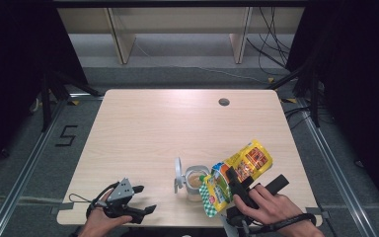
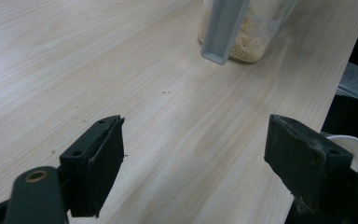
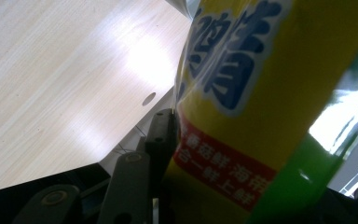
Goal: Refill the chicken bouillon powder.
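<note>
A yellow and green snack bag (image 1: pixel 234 175) is held tilted above the table's near right part, its lower end beside a clear jar (image 1: pixel 195 181). My right gripper (image 1: pixel 240 186) is shut on the bag; in the right gripper view a black pad (image 3: pixel 162 135) presses the bag's (image 3: pixel 261 102) side. The jar holds pale crumbs, and its grey hinged lid (image 1: pixel 178 174) stands open to its left. My left gripper (image 1: pixel 140 200) rests near the front left edge, open, with bare table between its pads (image 2: pixel 100 163). In the left gripper view the jar (image 2: pixel 249 32) stands ahead, the lid (image 2: pixel 221 30) in front of it.
The wooden table (image 1: pixel 148 128) has a round cable hole (image 1: pixel 223 102) at the back right. A white disc (image 2: pixel 352 147) peeks out behind my left gripper's right pad. Dark floor, rails and wooden shelving lie beyond the table.
</note>
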`<state>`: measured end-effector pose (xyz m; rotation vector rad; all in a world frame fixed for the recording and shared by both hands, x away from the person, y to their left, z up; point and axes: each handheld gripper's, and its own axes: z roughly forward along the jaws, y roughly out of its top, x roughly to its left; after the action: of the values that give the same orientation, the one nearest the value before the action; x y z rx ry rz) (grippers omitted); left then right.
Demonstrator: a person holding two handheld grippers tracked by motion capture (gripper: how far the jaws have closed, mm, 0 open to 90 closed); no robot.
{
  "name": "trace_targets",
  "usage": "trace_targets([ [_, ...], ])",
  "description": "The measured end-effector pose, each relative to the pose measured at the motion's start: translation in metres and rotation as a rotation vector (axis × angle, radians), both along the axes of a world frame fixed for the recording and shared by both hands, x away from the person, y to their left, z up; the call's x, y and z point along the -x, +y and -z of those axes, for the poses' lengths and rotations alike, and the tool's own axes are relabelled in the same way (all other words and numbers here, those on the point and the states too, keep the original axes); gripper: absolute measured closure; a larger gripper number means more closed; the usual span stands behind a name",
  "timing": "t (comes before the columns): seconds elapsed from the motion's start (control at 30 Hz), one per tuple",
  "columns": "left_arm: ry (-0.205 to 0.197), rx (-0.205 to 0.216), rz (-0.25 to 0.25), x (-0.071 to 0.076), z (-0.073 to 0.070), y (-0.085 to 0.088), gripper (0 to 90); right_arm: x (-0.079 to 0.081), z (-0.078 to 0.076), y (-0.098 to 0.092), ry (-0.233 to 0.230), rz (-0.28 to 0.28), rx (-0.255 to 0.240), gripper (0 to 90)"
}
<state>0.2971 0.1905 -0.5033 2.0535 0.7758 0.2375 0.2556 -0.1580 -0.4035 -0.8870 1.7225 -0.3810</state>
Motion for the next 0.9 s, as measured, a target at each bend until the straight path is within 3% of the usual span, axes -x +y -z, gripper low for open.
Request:
trace_targets([
  [0.13,-0.001,0.002,0.000,0.0001,0.0000,0.0000,19.3,0.0003,0.0001,-0.0001,0.000,0.000,0.002,65.3],
  [0.17,-0.001,-0.021,0.006,-0.0004,-0.0010,0.0013,19.2,0.0002,0.0001,-0.0003,0.000,0.000,0.002,65.3],
  [0.27,-0.004,-0.008,-0.003,-0.0004,0.0000,0.0002,19.3,0.0001,-0.0001,-0.0004,0.000,0.000,0.002,65.3],
  [0.5,-0.003,-0.021,0.005,-0.0002,-0.0010,0.0012,19.3,0.0005,0.0001,-0.0004,-0.001,-0.004,0.002,65.4],
  [0.6,-0.005,-0.020,0.005,-0.0002,-0.0009,0.0011,19.3,0.0005,-0.0005,-0.0006,-0.001,-0.001,0.000,65.4],
  [0.67,-0.012,0.014,0.001,0.0000,0.0012,-0.0004,19.3,0.0004,-0.0008,-0.0005,-0.003,-0.001,0.001,65.4],
  [0.8,-0.006,-0.004,0.001,-0.0002,0.0001,0.0002,19.3,0.0006,-0.0010,-0.0004,-0.001,-0.002,0.002,65.4],
  [0.9,-0.010,0.009,0.002,-0.0001,0.0009,-0.0003,19.3,0.0011,-0.0008,-0.0006,-0.012,-0.007,0.001,65.4],
])
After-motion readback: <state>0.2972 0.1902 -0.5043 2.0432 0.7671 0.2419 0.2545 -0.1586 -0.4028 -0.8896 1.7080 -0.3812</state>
